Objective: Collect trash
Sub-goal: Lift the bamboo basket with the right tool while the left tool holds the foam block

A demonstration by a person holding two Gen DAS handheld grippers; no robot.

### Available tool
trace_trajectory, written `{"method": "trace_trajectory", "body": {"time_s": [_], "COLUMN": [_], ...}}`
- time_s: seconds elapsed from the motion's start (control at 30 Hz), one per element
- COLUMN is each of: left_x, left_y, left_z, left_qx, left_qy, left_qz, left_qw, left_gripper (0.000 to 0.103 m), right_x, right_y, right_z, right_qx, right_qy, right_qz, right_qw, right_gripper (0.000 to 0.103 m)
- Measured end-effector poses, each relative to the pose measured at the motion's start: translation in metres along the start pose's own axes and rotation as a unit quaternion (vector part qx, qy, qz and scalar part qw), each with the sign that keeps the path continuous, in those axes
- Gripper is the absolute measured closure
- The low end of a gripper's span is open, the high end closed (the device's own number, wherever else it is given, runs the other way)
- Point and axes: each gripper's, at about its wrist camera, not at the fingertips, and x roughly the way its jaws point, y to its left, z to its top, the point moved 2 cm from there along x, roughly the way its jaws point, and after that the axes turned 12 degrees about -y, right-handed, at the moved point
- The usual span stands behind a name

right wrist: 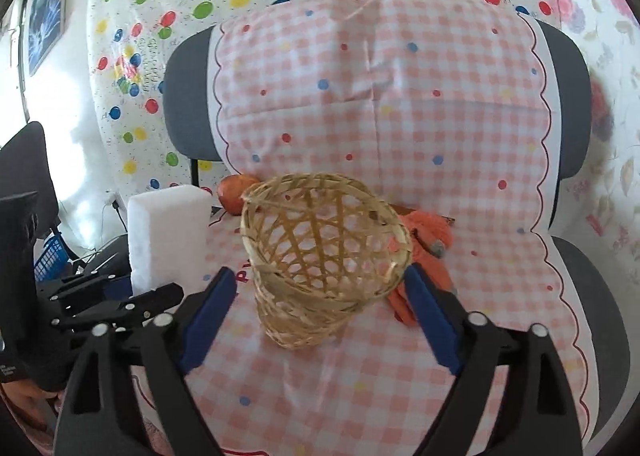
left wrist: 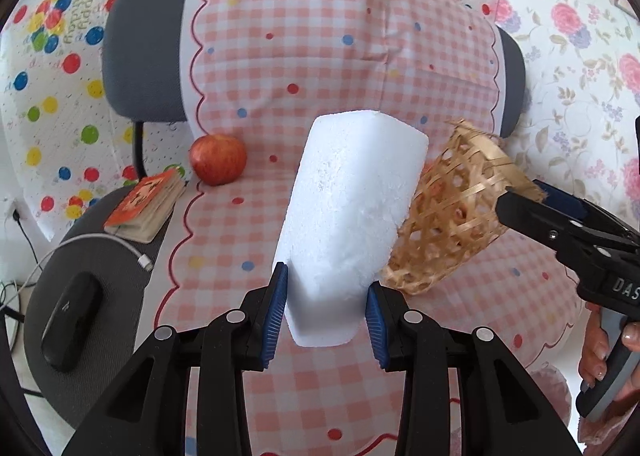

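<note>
Over the checked cloth (left wrist: 320, 67) on the chair seat, both grippers are working with trash and basket.

Left gripper (left wrist: 327, 310) is clamping a white foam block (left wrist: 352, 207) between its blue pads, the block sticking up and away from the jaws. Right gripper (right wrist: 318, 320) is standing wide, its pads either side of the woven basket (right wrist: 324, 252), which is tilting mouth-up; whether the right pad is touching the rim cannot be told. Behind the basket an orange crumpled thing (right wrist: 430, 240) is lying on the cloth. An apple (left wrist: 218, 159), a small book (left wrist: 146, 205) and a black case (left wrist: 72, 320) are sitting further left.
</note>
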Motion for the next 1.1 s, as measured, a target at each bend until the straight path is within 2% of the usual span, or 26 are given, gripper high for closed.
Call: {"method": "trace_trajectory", "body": {"time_s": [0.13,0.2,0.3,0.47,0.57,0.77,0.9,0.97,1.03,1.1], "left_x": [-0.004,-0.003,0.0,0.004,0.006,0.018,0.031,0.037,0.041,0.043], "left_y": [0.004,0.006,0.006,0.005,0.009,0.026,0.035,0.038,0.04,0.042], "left_z": [0.002,0.003,0.004,0.002,0.001,0.001,0.002,0.003,0.003,0.004], "left_qx": [0.0,-0.001,0.001,0.001,-0.003,-0.007,-0.019,-0.021,-0.021,-0.02], "left_qy": [-0.004,-0.004,-0.001,0.003,0.007,0.015,0.021,0.025,0.027,0.028], "left_qz": [0.011,0.014,0.016,0.019,0.021,0.031,0.032,0.03,0.028,0.029], "left_qw": [0.9999,0.9999,0.9999,0.9998,0.9998,0.9994,0.9991,0.999,0.999,0.999], "left_gripper": [0.065,0.065,0.065,0.065,0.065,0.065,0.065,0.065,0.065,0.065], "right_x": [0.006,0.016,0.037,0.075,0.096,0.101,0.122,0.138,0.15,0.154], "right_y": [-0.008,-0.022,-0.036,-0.041,-0.042,-0.045,-0.054,-0.059,-0.062,-0.06], "right_z": [0.002,0.002,0.002,-0.01,-0.016,-0.01,-0.008,-0.008,-0.006,-0.004], "right_qx": [0.029,0.071,0.122,0.162,0.17,0.179,0.219,0.231,0.252,0.249], "right_qy": [-0.013,-0.013,0.008,0.053,0.073,0.062,0.076,0.085,0.088,0.087], "right_qz": [0.001,-0.005,0.012,0.003,-0.017,-0.03,-0.025,-0.03,-0.026,-0.028], "right_qw": [0.999,0.997,0.992,0.985,0.983,0.981,0.972,0.969,0.963,0.964], "right_gripper": [0.008,0.006,0.006,0.006,0.013,0.013,0.014,0.021,0.021,0.022]}}
